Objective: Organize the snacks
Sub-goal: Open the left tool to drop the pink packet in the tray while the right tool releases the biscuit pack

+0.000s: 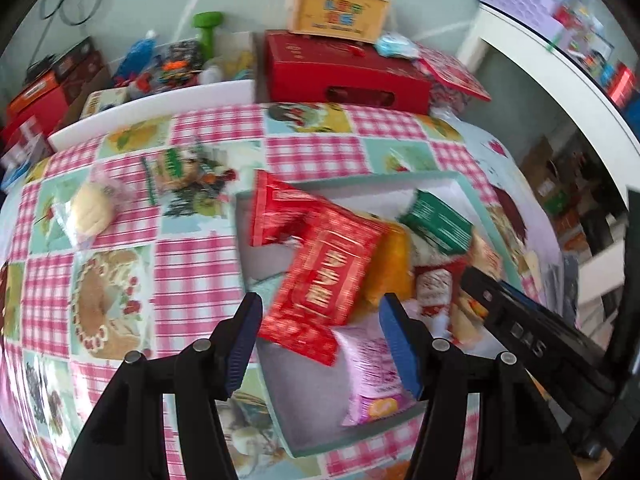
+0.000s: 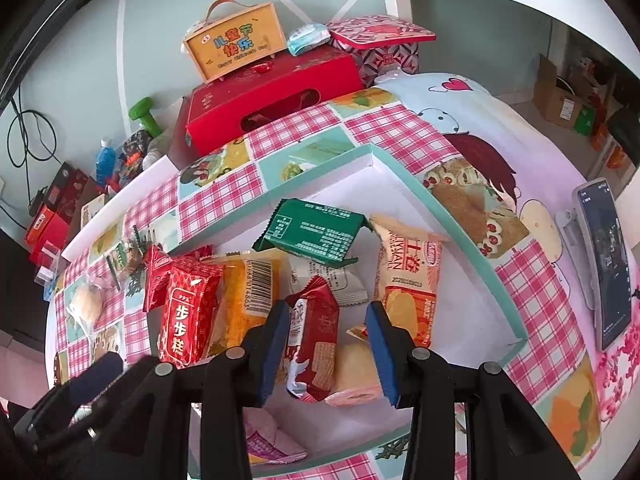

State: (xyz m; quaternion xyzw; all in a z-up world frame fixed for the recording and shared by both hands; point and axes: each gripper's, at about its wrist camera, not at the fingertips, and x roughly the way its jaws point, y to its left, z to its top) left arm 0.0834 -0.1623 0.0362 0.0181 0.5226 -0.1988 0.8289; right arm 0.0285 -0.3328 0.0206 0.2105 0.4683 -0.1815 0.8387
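Note:
A teal-rimmed white tray (image 2: 460, 232) on the checked tablecloth holds several snack packets. Among them are a red one (image 1: 328, 264), an orange one (image 1: 392, 264), a green one (image 2: 316, 232) and a pink one (image 1: 372, 372). My left gripper (image 1: 320, 300) hovers open above the red packet, touching nothing. My right gripper (image 2: 327, 308) points down into the tray with a dark red packet (image 2: 316, 340) lying between its fingers. A gap shows at the right pad. A pale wrapped bun (image 1: 90, 210) and a green-labelled packet (image 1: 180, 168) lie on the cloth left of the tray.
A red gift box (image 1: 344, 72) with a yellow handled box (image 1: 340, 12) on top stands behind the table. A phone on a stand (image 2: 608, 260) sits right of the tray. Clutter and a green dumbbell (image 1: 208, 28) lie past the far left edge.

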